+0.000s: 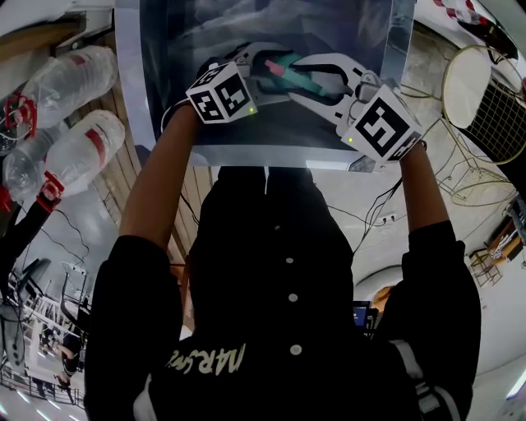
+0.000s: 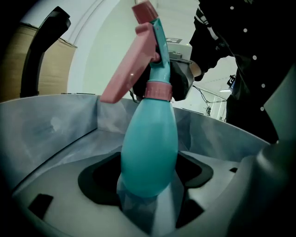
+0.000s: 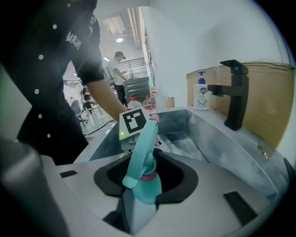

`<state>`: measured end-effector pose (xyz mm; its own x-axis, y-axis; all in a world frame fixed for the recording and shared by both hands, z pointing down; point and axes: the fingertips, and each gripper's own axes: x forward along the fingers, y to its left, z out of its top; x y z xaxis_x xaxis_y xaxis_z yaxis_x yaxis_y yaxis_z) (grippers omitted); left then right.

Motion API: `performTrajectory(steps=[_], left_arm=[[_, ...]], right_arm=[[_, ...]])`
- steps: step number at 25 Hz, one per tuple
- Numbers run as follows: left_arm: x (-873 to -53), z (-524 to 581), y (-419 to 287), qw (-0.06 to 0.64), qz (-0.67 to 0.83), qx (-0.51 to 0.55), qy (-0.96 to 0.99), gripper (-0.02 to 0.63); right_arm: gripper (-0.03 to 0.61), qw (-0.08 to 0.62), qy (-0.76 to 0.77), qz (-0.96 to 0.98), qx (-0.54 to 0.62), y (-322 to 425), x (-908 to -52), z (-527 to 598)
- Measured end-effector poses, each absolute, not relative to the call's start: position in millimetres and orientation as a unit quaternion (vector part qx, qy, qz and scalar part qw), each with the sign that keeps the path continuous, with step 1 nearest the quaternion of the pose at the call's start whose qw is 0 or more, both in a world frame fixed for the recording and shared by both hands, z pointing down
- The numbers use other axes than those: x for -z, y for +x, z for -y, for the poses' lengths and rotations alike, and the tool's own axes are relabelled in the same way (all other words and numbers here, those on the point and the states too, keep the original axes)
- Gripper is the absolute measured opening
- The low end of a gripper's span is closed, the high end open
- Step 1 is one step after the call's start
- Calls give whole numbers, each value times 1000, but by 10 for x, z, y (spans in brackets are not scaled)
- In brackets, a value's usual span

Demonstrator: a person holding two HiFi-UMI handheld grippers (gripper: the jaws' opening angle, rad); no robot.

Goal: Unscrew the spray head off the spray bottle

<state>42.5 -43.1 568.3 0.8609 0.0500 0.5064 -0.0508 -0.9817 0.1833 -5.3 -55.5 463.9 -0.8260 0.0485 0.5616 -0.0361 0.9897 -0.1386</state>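
- Grey metal sink [image 1: 156, 107] fills the top of the head view. A person in a black buttoned top [image 1: 279, 288] takes up the lower half of that frame, both forearms reaching up toward the basin.
- A black faucet [image 3: 233, 92] stands at the right of the right gripper view, with a white soap dispenser [image 3: 200, 95] just to its left.
- Clear plastic bottles [image 1: 82, 148] with red bands lie at the left edge of the head view, outside the sink.
- The spray bottle [image 2: 149, 148], teal and egg-shaped, is held over the basin between both tongs, at the top centre of the head view.
- The left gripper [image 2: 147, 196] is clenched on the bottle's rounded lower body, low in the centre of its own view. The bottle rises from there to the top of that frame.
- The spray head [image 2: 155, 55] sits on the bottle's neck above a pink collar [image 2: 158, 90]. A pink trigger [image 2: 127, 69] slants down to the left, and a pink nozzle [image 2: 144, 8] touches the top edge.
- The right gripper [image 3: 141, 208] grasps the same bottle at the neck, just under the collar, low in the centre of its view. The head reaches up to mid-frame, in front of the left gripper's marker cube [image 3: 134, 122].
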Motion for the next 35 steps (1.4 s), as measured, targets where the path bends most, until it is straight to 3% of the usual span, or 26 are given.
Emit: performTrajectory(steps=[6,10,11,13,17,21,23,31,35], left_arm=[[-5718,420,426,93,-2,-244,965,383],[-5672,435,424,91,1,-242,966,383],[-5659,435,424,91,2,-240,966,383],[-5641,431,413,92,4,-238,967,383],[-5630,425,414,95,5,-234,968,383],[-5620,441,414,93,12,-230,969,383],[-5620,438,406,95,18,-229,969,383],[-5630,444,418,95,24,-226,969,383],[-5621,449,414,98,33,-225,969,383]], right_arm=[[156,243,-74,966,-45,-9,-4661,483],[161,258,-60,963,-55,7,-4649,503],[172,267,-46,961,-62,28,-4657,517],[267,285,-9,956,-76,100,-4670,553],[274,305,111,941,-91,285,-4499,619],[276,183,337,906,-177,386,-4175,701],[267,156,422,871,-196,458,-4168,595],[267,218,425,849,-225,87,-4394,212],[285,213,435,842,-238,29,-4513,366]])
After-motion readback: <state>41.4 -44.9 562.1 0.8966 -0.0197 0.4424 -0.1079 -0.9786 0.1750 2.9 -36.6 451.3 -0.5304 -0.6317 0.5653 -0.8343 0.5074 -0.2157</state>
